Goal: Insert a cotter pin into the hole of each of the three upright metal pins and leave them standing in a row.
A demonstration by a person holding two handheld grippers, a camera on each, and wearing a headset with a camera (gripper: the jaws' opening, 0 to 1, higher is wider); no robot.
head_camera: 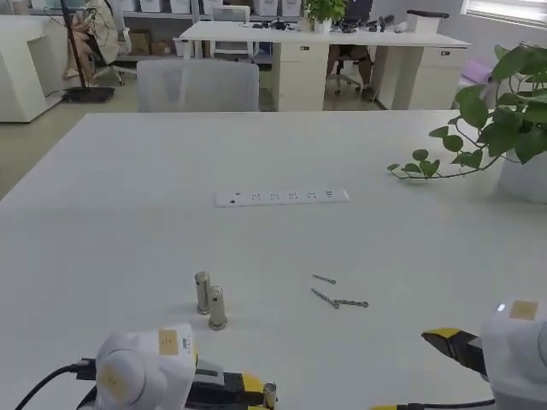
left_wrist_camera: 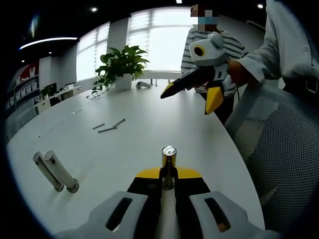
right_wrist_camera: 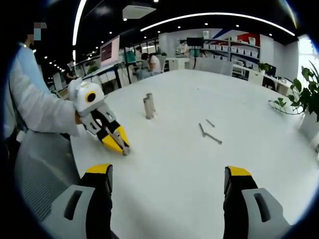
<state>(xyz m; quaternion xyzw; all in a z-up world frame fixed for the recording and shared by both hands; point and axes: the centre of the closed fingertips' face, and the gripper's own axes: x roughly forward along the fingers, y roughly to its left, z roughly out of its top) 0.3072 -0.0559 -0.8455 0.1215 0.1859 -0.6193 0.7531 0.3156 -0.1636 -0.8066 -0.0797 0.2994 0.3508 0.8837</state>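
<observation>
Two upright metal pins [head_camera: 209, 301] stand close together on the white table, also seen as the pair [right_wrist_camera: 148, 105] and the pair [left_wrist_camera: 54, 172]. A third metal pin [left_wrist_camera: 168, 162] is clamped between the jaws of my left gripper [left_wrist_camera: 168, 175], low over the table's near edge; the same pin [head_camera: 270, 395] sits at the left gripper's [head_camera: 255, 393] yellow tips. Loose cotter pins [head_camera: 338, 298] lie to the right of the standing pair, cotter pins [right_wrist_camera: 210, 131]. My right gripper [right_wrist_camera: 169, 172] hangs open and holds nothing, near the front right [head_camera: 419, 374].
A white power strip [head_camera: 282, 197] lies across the table's middle. A potted plant [head_camera: 500, 111] stands at the far right corner. A grey chair [head_camera: 198, 85] is behind the far edge. A person in a striped top [left_wrist_camera: 209, 45] is beyond the right gripper.
</observation>
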